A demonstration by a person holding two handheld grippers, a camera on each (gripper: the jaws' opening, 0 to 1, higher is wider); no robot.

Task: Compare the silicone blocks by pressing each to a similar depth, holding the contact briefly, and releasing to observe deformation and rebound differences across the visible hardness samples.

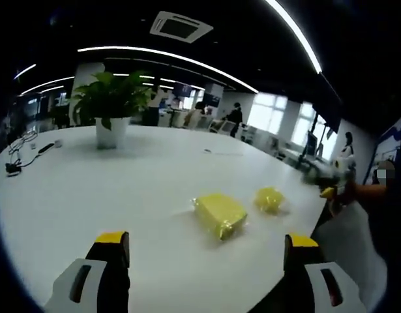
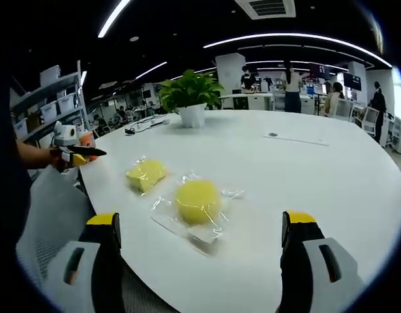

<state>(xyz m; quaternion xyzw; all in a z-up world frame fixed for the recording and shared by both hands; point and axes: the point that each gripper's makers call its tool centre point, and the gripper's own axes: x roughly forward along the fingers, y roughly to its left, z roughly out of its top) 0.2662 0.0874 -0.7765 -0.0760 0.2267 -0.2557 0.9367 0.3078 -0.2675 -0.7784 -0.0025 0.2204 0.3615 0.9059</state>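
Observation:
Two yellow silicone blocks in clear wrap lie on the white table near its edge. In the left gripper view, the flat rectangular block sits ahead of my open left gripper, with the smaller round block beyond it to the right. In the right gripper view, the round block lies just ahead between the open jaws of my right gripper, and the rectangular block lies further left. Neither gripper touches a block. Each gripper shows in the other's view, held in a hand: the right gripper and the left gripper.
A potted plant stands far back on the table. Dark cables lie near the far edge, and a flat sheet rests at the right. A pale mesh chair back stands by the table edge. Office desks and people fill the background.

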